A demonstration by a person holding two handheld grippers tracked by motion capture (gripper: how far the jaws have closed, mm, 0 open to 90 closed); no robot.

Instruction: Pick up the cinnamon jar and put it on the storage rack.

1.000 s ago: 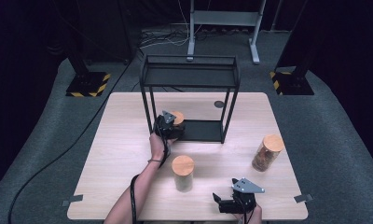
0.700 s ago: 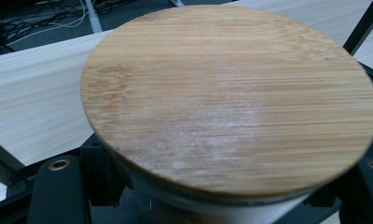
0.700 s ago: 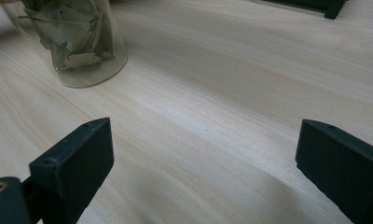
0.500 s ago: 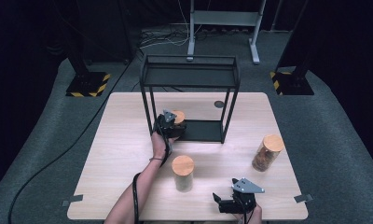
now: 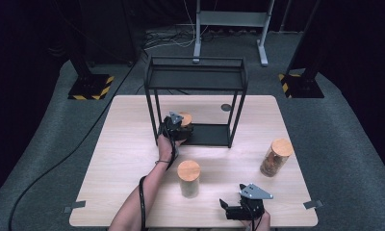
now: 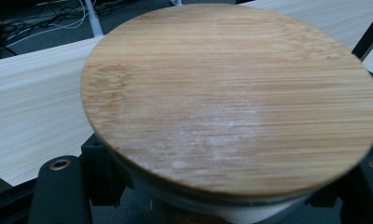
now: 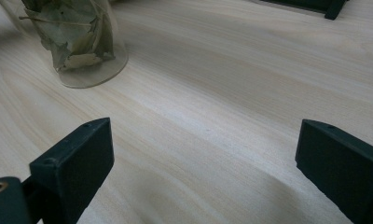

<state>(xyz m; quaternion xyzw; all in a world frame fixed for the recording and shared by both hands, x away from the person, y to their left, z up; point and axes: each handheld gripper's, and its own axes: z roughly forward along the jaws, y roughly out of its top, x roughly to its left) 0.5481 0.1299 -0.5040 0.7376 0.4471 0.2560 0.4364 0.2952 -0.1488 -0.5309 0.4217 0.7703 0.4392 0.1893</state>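
The left gripper (image 5: 177, 129) grasps a wooden-lidded jar (image 6: 231, 93) at the rack (image 5: 195, 77); the right gripper (image 5: 231, 208) fingers (image 7: 77, 158) rest released above the tabletop (image 5: 123, 144).

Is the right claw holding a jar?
No: in the right gripper view the right claw stands open over bare table, with the leaf jar well off to the side.

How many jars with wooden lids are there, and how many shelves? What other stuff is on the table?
Jars with wooden lids: 3, one in the left claw at the shelf, one in the middle, one with leaves
Black shelf: 1
Small dark disc: 1
Total: 5
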